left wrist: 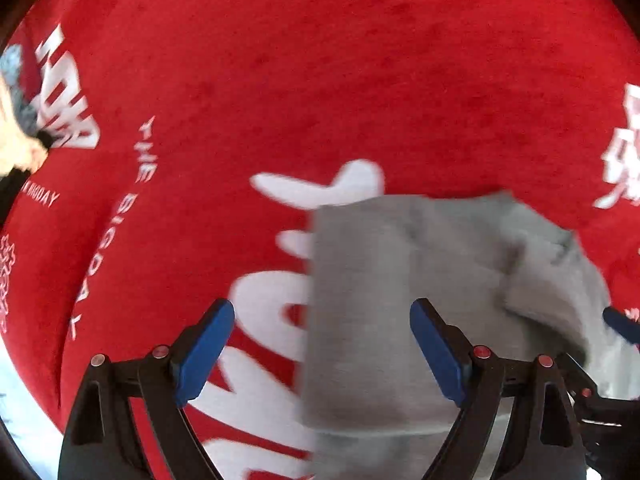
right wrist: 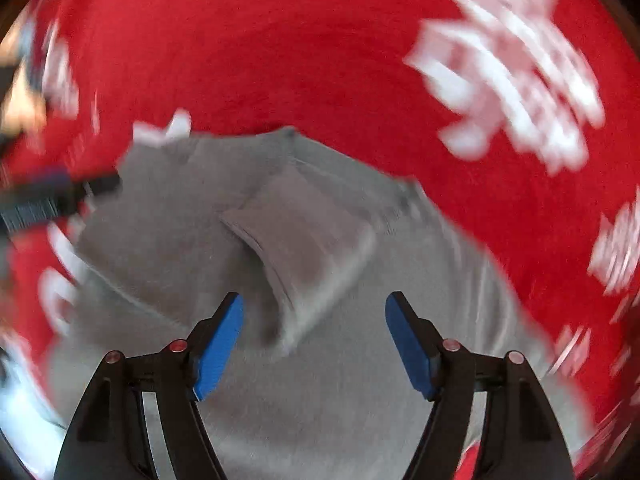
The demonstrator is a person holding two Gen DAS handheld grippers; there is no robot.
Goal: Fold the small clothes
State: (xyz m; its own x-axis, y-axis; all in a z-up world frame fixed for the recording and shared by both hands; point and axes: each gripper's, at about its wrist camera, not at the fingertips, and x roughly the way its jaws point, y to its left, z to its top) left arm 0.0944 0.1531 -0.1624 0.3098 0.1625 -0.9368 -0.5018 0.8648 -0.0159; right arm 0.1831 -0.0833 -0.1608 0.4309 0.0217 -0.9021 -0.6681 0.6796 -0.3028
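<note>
Right wrist view, nearest first: the right gripper (right wrist: 314, 344) hangs with its blue-padded jaws apart and empty, just above a small grey knit garment (right wrist: 248, 248) of soft jersey cloth. A folded flap with a stitched hem (right wrist: 304, 240) lies across its middle. Beyond it spreads the red plush cloth with white lettering (right wrist: 320, 48) that covers the bench.

From the left wrist view, the left gripper (left wrist: 322, 344) also has its jaws apart, holding nothing, poised over the garment's straight left edge (left wrist: 314, 300), with the red cloth running away behind. The right gripper's blue tip (left wrist: 622, 324) shows at the far right edge.

The garment looks light, limp and not slippery; it should drape and crease readily. Pinching a hemmed edge or corner seems the surest hold.
</note>
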